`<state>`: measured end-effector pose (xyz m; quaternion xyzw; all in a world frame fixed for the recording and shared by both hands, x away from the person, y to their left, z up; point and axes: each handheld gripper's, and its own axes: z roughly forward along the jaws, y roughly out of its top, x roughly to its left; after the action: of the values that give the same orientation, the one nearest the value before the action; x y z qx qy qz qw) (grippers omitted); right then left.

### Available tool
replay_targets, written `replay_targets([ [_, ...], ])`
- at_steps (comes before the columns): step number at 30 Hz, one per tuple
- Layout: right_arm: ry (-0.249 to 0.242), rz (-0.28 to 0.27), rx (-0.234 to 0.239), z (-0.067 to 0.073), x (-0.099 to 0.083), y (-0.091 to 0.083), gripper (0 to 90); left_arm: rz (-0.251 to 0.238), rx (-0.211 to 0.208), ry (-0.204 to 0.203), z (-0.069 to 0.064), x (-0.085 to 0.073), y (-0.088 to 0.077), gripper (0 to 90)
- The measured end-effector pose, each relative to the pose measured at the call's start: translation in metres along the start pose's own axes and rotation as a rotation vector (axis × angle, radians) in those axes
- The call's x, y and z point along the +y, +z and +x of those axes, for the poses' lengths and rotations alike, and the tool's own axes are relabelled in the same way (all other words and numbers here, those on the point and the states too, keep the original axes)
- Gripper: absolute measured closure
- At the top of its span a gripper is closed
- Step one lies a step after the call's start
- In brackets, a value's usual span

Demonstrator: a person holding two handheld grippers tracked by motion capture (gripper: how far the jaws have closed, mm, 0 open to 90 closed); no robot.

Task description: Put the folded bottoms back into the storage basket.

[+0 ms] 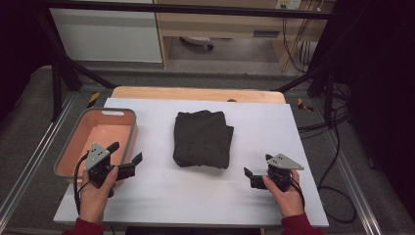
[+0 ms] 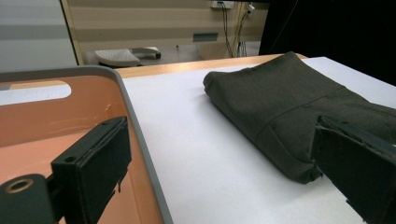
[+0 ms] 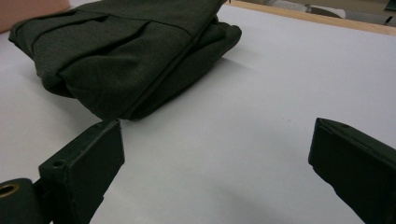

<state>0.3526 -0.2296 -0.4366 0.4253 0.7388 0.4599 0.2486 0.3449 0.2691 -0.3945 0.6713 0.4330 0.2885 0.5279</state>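
A folded dark olive garment (image 1: 203, 138) lies in the middle of the white table top (image 1: 195, 196). To its left stands an orange bin with a grey rim (image 1: 93, 111), with nothing in it. My left gripper (image 1: 126, 153) hovers at the bin's near right corner, open, jaws wide apart and holding nothing. In the left gripper view the garment (image 2: 285, 102) lies ahead to the right and the bin (image 2: 60, 121) to the left. My right gripper (image 1: 257, 168) is open near the table's front right, a short way from the garment (image 3: 126, 56).
Bare white surface (image 3: 261, 93) lies in front of the garment and between my two hands. A wooden strip (image 1: 195, 93) edges the table's far side. Cables (image 1: 337, 161) trail on the floor at the right, and black frame legs stand at both far corners.
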Motion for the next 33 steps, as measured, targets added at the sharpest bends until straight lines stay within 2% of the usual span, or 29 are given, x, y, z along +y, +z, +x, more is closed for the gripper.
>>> replay_targets([
  [5,-0.002,-0.011,0.010,0.005,0.005,0.000,3.9,-0.019,0.000,0.004,0.000,0.000,-0.001,5.8],
  [13,-0.004,-0.008,0.039,0.017,0.012,0.004,4.0,-0.014,-0.003,-0.002,0.001,0.000,-0.001,5.8],
  [20,-0.028,0.020,0.069,0.028,0.017,0.013,5.4,-0.022,-0.002,-0.004,0.001,0.001,-0.001,5.8],
  [21,-0.037,0.037,0.079,0.030,0.018,0.016,5.6,-0.024,-0.002,-0.005,0.001,0.001,-0.002,5.8],
  [33,-0.052,0.112,0.133,0.042,0.022,0.039,6.7,-0.029,0.007,-0.022,0.004,0.001,-0.004,5.8],
])
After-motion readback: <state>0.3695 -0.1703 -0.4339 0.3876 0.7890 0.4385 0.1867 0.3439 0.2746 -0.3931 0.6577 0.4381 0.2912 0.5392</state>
